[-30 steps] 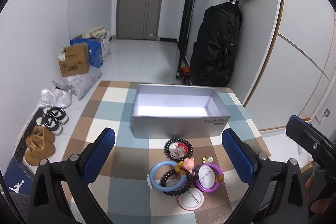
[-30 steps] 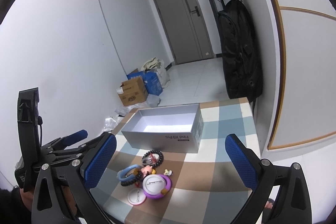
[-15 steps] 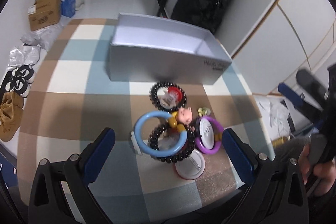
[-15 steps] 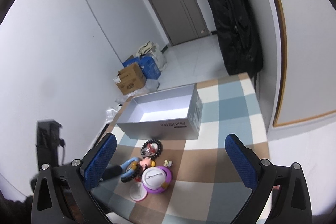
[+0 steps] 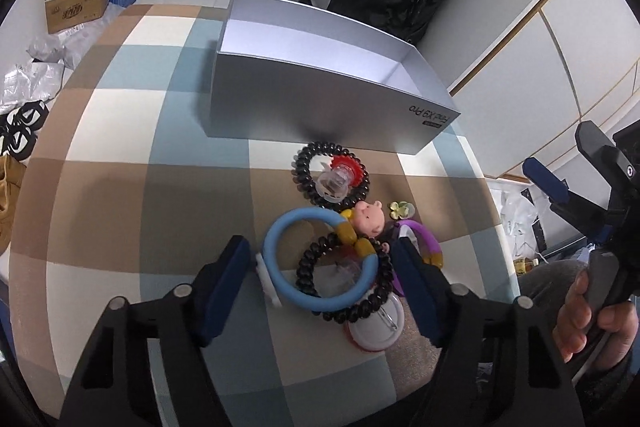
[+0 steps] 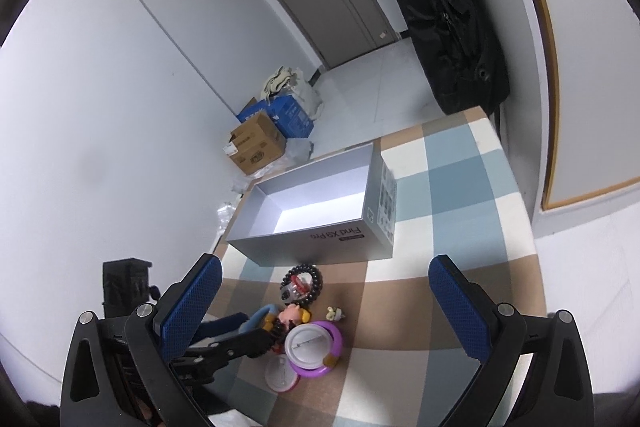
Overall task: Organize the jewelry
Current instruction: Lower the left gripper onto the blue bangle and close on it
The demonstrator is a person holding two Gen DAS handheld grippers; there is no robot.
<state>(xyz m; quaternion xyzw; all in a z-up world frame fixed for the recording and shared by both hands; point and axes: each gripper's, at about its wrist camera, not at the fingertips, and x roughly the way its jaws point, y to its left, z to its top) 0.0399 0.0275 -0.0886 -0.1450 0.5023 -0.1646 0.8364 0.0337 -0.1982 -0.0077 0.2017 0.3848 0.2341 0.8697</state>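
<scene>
Your left claw [image 5: 322, 259] is closing around the light-blue plastic ring bracelet [image 5: 320, 263]; the black coiled hair tie [image 5: 344, 279] at its four o'clock may snag. Right claw [image 6: 324, 303] hangs open.

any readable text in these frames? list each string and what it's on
"Find X9 Pro": near side wall of the silver box, upside down from both views.
Small dark badge beside that name on the box: too small to read.
Printed end panel of the box: icons and fine print, unreadable.
Cardboard carton on the floor: dark logo and white label, too blurred to read.
Blue carton behind it: white print, unreadable.
Door stickers: illegible.
</scene>
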